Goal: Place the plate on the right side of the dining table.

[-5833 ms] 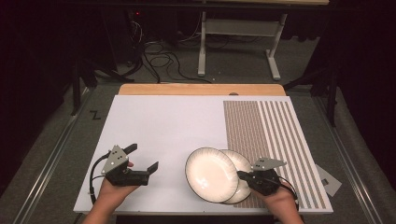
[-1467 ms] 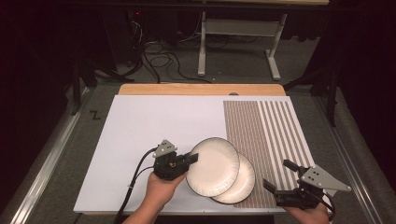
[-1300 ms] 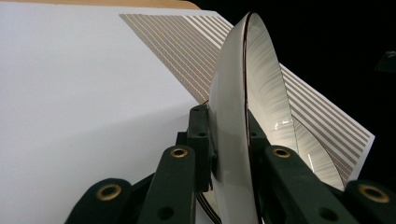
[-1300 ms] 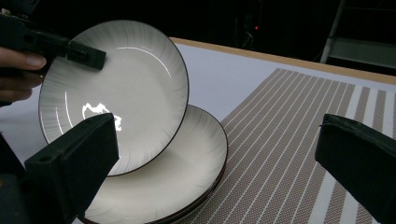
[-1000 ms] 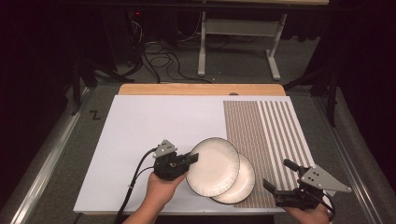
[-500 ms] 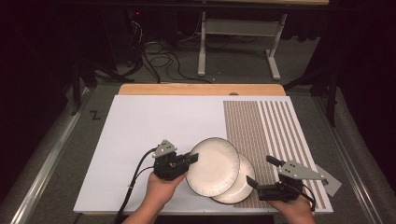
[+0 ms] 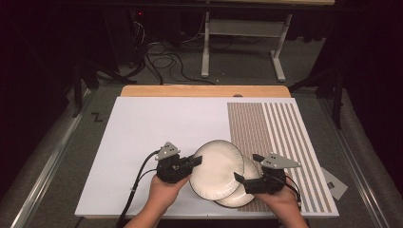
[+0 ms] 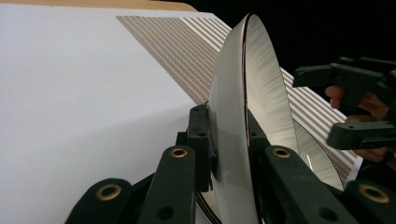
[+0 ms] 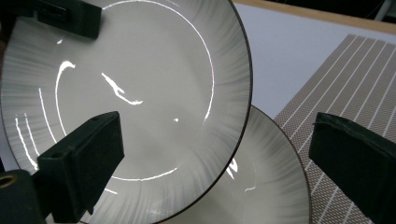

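Two pale plates with dark rims overlap at the table's front. The upper plate (image 7: 216, 168) (image 9: 140, 93) covers the left part of the lower plate (image 7: 244, 192) (image 9: 266, 186). My left gripper (image 7: 194, 163) (image 8: 229, 154) is shut on the upper plate's (image 8: 254, 93) left rim, which I see edge-on between the jaws. My right gripper (image 7: 245, 167) (image 9: 219, 163) stands open at the plates' right side, one jaw over the upper plate and one over the striped mat, nothing between them. The right gripper (image 8: 359, 102) also appears beyond the plate in the left gripper view.
The plates rest on a white board (image 7: 142, 133) with a brown striped mat (image 7: 275, 128) on its right part. A wooden strip (image 7: 204, 90) runs along the back edge. A small grey plate (image 7: 335, 183) lies on the floor at right. Cables and a table frame stand behind.
My right gripper has come in from the table's right front corner to the plates' right side, staying open. My left gripper has kept its hold on the upper plate's rim.
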Demonstrator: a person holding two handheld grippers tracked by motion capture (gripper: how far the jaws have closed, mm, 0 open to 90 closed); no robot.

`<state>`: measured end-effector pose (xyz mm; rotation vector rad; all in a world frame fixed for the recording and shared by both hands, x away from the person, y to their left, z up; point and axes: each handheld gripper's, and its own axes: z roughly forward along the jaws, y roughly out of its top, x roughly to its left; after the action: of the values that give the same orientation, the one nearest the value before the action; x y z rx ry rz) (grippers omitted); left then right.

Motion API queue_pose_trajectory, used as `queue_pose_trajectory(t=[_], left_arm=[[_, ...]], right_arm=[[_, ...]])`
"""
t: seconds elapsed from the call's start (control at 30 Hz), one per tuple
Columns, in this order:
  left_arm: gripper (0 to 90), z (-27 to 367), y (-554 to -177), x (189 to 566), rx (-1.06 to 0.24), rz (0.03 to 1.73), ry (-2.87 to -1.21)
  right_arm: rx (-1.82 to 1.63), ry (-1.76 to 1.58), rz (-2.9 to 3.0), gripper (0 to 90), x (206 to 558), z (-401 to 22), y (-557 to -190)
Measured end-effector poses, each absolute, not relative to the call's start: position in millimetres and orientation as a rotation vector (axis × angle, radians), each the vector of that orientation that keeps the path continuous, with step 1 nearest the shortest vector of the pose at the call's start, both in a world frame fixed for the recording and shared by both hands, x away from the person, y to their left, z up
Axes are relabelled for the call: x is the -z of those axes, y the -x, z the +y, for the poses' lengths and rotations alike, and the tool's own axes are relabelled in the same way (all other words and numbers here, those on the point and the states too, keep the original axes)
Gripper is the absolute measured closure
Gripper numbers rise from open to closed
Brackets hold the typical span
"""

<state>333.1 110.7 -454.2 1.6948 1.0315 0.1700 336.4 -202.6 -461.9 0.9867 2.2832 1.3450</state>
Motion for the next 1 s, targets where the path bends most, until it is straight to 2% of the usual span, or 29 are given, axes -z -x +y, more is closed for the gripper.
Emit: queue_pose_trajectory(t=[0.33, 0.6, 1.0], left_arm=[[80.0, 110, -333, 455, -0.179, 1.021, -1.690], [80.1, 110, -332, 455, -0.184, 1.010, -1.689], [80.1, 111, -330, 456, -0.197, 0.981, -1.676]], right_arm=[[-1.381, -1.080, 2.330, 16.5, 474, -196, -351], [-1.448, -1.138, 2.360, 39.5, 479, -201, -347], [-1.482, -1.187, 2.411, 58.4, 486, -205, -350]])
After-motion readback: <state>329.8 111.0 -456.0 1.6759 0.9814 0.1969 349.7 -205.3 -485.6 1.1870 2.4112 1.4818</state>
